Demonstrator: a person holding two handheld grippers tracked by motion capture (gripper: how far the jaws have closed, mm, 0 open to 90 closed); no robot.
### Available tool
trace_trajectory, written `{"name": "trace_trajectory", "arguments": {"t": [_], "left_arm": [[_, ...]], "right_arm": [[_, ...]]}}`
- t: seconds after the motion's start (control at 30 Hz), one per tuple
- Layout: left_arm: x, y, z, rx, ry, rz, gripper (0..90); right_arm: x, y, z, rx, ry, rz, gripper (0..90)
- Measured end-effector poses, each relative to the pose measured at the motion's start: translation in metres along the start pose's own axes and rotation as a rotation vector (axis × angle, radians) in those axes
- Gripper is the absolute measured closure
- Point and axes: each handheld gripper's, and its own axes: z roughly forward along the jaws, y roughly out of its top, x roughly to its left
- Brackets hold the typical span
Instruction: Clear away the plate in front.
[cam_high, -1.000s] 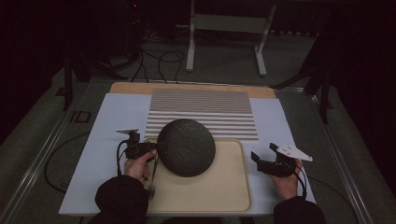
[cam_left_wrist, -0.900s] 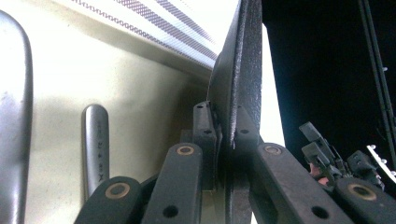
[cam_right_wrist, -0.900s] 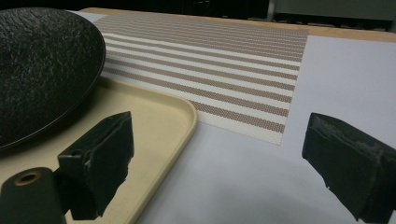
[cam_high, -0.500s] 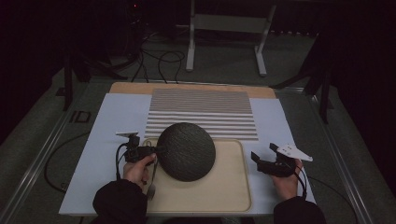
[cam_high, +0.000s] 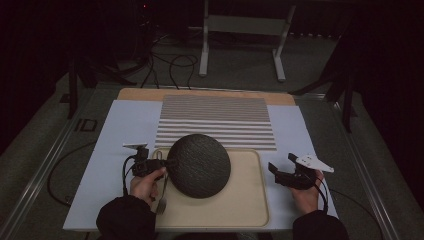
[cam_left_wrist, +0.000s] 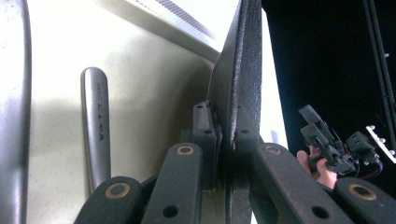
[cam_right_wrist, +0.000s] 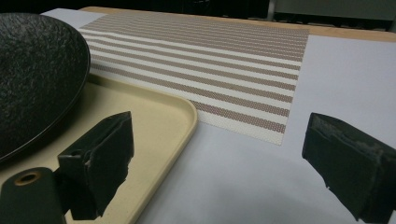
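The round black plate with a rough, pebbled surface (cam_high: 198, 165) is tilted above the beige plastic tray (cam_high: 250, 200). The left gripper (cam_high: 162, 163) clamps its rim; the right gripper (cam_high: 280, 170) rests spread wide, grasping nothing.

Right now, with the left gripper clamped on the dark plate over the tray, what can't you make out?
- Cutlery on the tray: high view, the plate covers most of it; a fork end shows.
- Engraving on a handle: left gripper view, too small.
- Plate's near side: right gripper view, cut off by the left edge.
- Floor beyond the table: too dark.
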Motion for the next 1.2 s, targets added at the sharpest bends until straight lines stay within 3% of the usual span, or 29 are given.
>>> {"name": "trace_trajectory", "arguments": {"t": [1.2], "left_arm": [[0.004, -0.023, -0.002, 0.054, -0.022, 0.012, 85.4]], "right_arm": [[0.000, 0.000, -0.001, 0.000, -0.001, 0.002, 9.1]]}}
